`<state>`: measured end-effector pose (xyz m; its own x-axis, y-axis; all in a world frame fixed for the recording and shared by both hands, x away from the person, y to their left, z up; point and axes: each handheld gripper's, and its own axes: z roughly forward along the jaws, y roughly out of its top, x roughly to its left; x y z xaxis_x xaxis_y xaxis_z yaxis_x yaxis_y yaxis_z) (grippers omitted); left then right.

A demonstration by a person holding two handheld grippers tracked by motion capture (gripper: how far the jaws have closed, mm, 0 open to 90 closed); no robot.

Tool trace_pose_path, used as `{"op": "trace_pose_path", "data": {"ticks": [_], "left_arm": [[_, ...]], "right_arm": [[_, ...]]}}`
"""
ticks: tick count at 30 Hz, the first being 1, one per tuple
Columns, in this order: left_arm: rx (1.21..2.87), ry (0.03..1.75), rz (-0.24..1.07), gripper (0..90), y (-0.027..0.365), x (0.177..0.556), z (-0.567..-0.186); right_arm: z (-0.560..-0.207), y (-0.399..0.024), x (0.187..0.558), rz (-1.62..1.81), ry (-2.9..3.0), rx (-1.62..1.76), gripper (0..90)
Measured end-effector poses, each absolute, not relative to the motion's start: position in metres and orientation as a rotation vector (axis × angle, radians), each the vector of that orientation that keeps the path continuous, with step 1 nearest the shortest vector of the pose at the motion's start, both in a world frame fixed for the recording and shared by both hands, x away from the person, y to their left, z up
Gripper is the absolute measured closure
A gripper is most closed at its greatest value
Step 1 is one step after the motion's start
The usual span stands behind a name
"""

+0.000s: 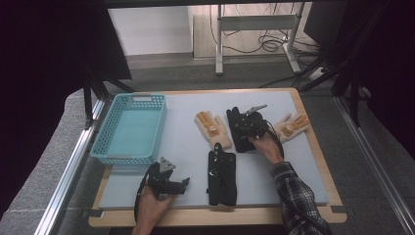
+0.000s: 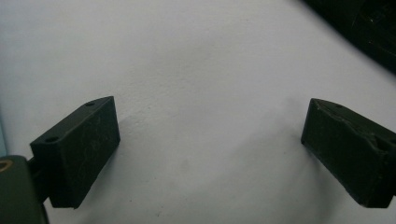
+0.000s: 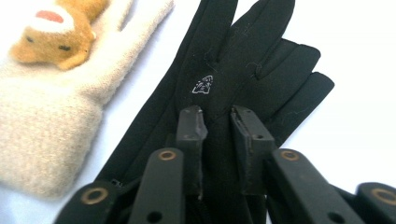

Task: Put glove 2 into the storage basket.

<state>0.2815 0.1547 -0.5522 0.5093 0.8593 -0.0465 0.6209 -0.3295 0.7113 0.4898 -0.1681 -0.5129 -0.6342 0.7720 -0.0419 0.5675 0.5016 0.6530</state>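
Right gripper [image 3: 218,122] pinching a fold of the black glove [image 3: 243,56]; left gripper [image 2: 210,154] spread wide over bare mat [image 2: 196,56].

The glove lies flat mid-table, between the two tan gloves [image 1: 213,128], and my right jaws are nearly closed with its fabric bunched between them near the palm. I judge it light, limp and thin: it will drape and swing when lifted, and a small pinch could slip. I'd keep hold through both layers at the palm, not a fingertip.
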Motion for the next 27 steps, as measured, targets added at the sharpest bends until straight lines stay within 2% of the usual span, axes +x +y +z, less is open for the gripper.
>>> {"op": "trace_pose_path", "data": {"ticks": [4, 5, 19, 27], "left_arm": [[2.068, 1.205, 0.447, 4.7, 0.155, 0.282, -0.552], [2.068, 1.205, 0.447, 4.7, 0.155, 0.282, -0.552], [2.068, 1.206, 0.447, 4.7, 0.155, 0.281, -0.552], [2.068, 1.207, 0.447, 4.7, 0.155, 0.281, -0.552]], "right_arm": [[-0.511, -0.171, 0.489, 0.904, 2.414, 1.157, 78.5], [-0.507, -0.174, 0.486, 0.942, 2.395, 1.167, 85.8], [-0.476, -0.184, 0.462, 1.039, 2.350, 1.145, 85.8], [-0.448, -0.180, 0.433, 1.130, 2.338, 1.099, 85.8]]}}
